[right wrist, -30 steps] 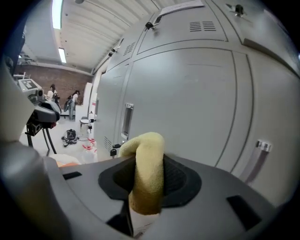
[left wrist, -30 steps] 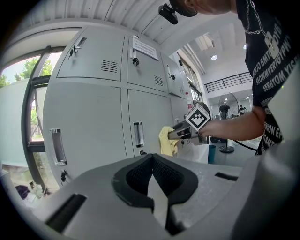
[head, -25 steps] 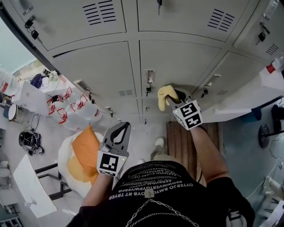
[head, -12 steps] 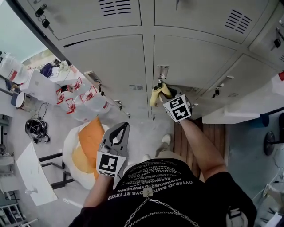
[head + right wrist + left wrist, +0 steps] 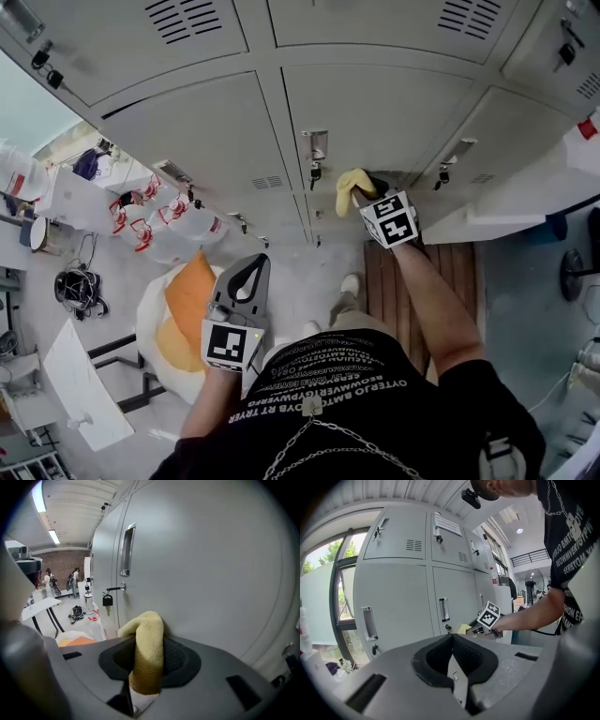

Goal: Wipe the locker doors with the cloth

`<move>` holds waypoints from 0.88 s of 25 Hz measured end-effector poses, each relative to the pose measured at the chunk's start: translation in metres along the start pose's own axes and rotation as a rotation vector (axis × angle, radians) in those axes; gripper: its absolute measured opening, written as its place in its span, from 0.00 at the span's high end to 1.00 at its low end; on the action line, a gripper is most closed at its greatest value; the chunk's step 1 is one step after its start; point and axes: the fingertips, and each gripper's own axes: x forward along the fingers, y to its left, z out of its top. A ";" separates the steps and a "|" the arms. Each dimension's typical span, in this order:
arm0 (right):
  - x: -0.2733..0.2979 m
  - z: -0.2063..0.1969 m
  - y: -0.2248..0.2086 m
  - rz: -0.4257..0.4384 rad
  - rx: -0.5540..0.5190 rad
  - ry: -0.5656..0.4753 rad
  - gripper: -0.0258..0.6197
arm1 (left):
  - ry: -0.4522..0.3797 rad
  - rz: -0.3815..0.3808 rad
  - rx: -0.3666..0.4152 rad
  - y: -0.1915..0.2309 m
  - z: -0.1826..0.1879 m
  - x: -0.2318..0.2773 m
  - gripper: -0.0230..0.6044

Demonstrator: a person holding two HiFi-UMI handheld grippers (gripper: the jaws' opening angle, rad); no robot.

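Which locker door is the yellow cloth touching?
The centre door in front of the right gripper; only it has the cloth pressed on it, just right of its handle.

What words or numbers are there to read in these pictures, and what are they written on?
No text here reads clearly.
White lettering on the black shirt: upside down and jumbled, unreadable.
Paper notice on an upper locker door: too small to read.
Red print on the white bags: too small to read.
Marker cube: only a pattern of black squares, no letters.
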 end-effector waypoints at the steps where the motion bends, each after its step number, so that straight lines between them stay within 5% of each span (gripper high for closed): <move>1: -0.005 -0.006 -0.009 -0.015 0.012 0.005 0.78 | -0.004 -0.009 0.000 -0.003 0.002 0.003 0.95; 14: -0.043 -0.043 -0.076 -0.163 0.126 0.029 0.78 | -0.043 -0.064 0.038 -0.017 0.018 0.017 0.95; 22: -0.091 -0.042 -0.061 -0.174 0.136 -0.021 0.78 | -0.123 0.013 0.041 -0.008 0.032 -0.005 0.95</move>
